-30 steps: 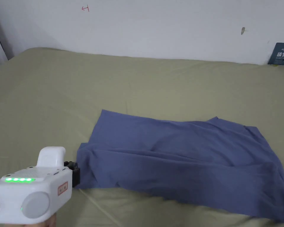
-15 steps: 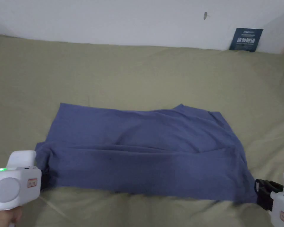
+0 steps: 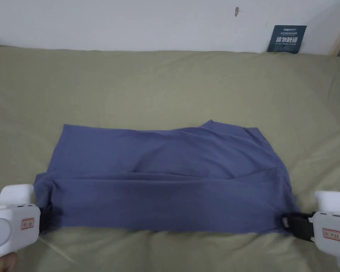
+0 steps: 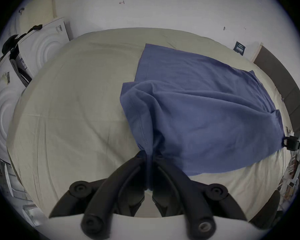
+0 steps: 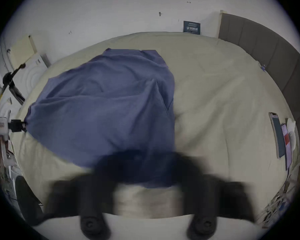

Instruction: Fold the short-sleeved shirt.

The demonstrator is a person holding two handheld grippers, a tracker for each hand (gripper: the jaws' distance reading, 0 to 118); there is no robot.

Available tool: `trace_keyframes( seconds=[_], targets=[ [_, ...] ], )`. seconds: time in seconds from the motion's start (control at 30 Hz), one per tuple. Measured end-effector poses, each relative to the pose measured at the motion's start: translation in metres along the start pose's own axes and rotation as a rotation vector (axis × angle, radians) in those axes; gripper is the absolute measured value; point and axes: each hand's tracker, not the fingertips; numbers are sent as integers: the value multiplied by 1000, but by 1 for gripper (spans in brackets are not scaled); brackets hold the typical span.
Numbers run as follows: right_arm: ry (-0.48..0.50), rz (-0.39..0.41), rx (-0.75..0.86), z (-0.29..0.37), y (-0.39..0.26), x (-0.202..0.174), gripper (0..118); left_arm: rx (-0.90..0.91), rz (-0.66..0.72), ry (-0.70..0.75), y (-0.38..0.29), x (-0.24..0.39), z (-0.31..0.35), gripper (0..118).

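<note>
Bed (image 3: 165, 78), blue shirt (image 3: 165, 177) in tongs.

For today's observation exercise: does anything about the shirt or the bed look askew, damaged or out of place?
Nothing is damaged or spilled. The blue shirt lies rumpled on the bed, with a raised fold along its middle and its right end bunched. The left tongs pinch its near left corner; the right tongs are at the near right corner.

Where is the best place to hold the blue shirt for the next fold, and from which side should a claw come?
Hold the shirt at its two near corners, each claw coming in level from outside its end. The near edge lies straight and reachable; the left claw already pinches the bunched left corner. The right claw sits at the right corner, its grip blurred.
</note>
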Motion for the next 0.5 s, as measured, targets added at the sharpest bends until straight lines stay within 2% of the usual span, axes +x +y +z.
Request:
trace_keyframes(
  seconds=[0.3,0.5],
  targets=[
    [32,1,73,44,-3,1,7,-9,-29,-6,-5,-12,30,4],
    [41,10,60,91,-43,-1,7,-1,-7,-31,-52,-24,78,4]
  ],
)
